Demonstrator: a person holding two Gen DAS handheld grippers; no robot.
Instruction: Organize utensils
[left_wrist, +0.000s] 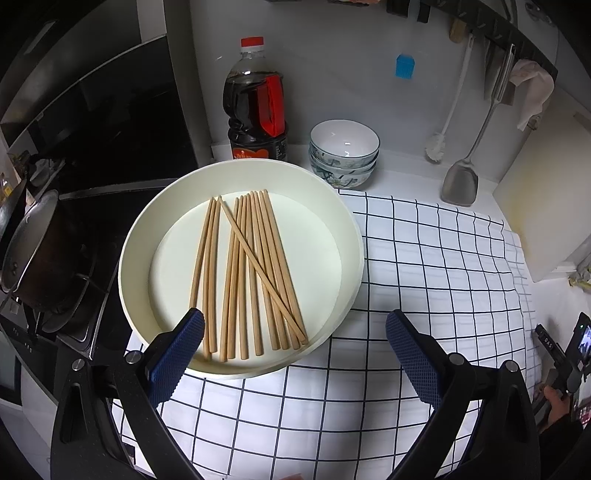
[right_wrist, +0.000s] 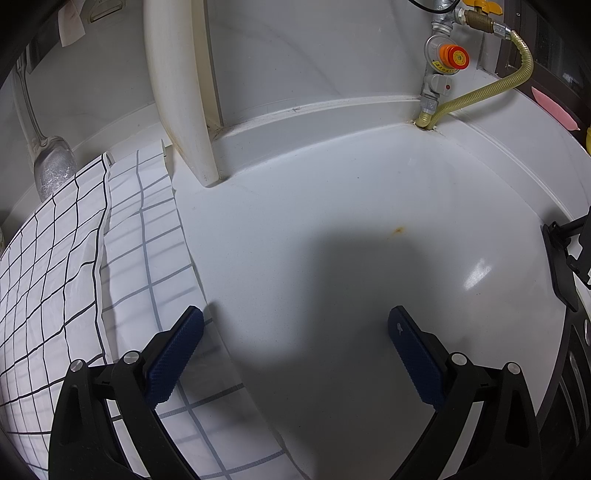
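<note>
Several wooden chopsticks (left_wrist: 251, 273) lie side by side in a round cream tray (left_wrist: 325, 192), one of them lying crossed diagonally over the others. My left gripper (left_wrist: 295, 321) is open and empty, just in front of the tray's near rim, its left finger (left_wrist: 177, 354) over the rim. My right gripper (right_wrist: 295, 317) is open and empty above bare white counter (right_wrist: 369, 206), with the edge of the checked cloth (right_wrist: 55, 266) to its left. No chopsticks show in the right wrist view.
A soy sauce bottle (left_wrist: 256, 107) and stacked bowls (left_wrist: 343, 151) stand behind the tray. A metal spatula (left_wrist: 461, 181) and brush (left_wrist: 439, 144) hang at the wall. A pot (left_wrist: 33, 251) sits on the stove at left. A cutting board (right_wrist: 181, 88) and gas valve (right_wrist: 443, 62) stand at the wall.
</note>
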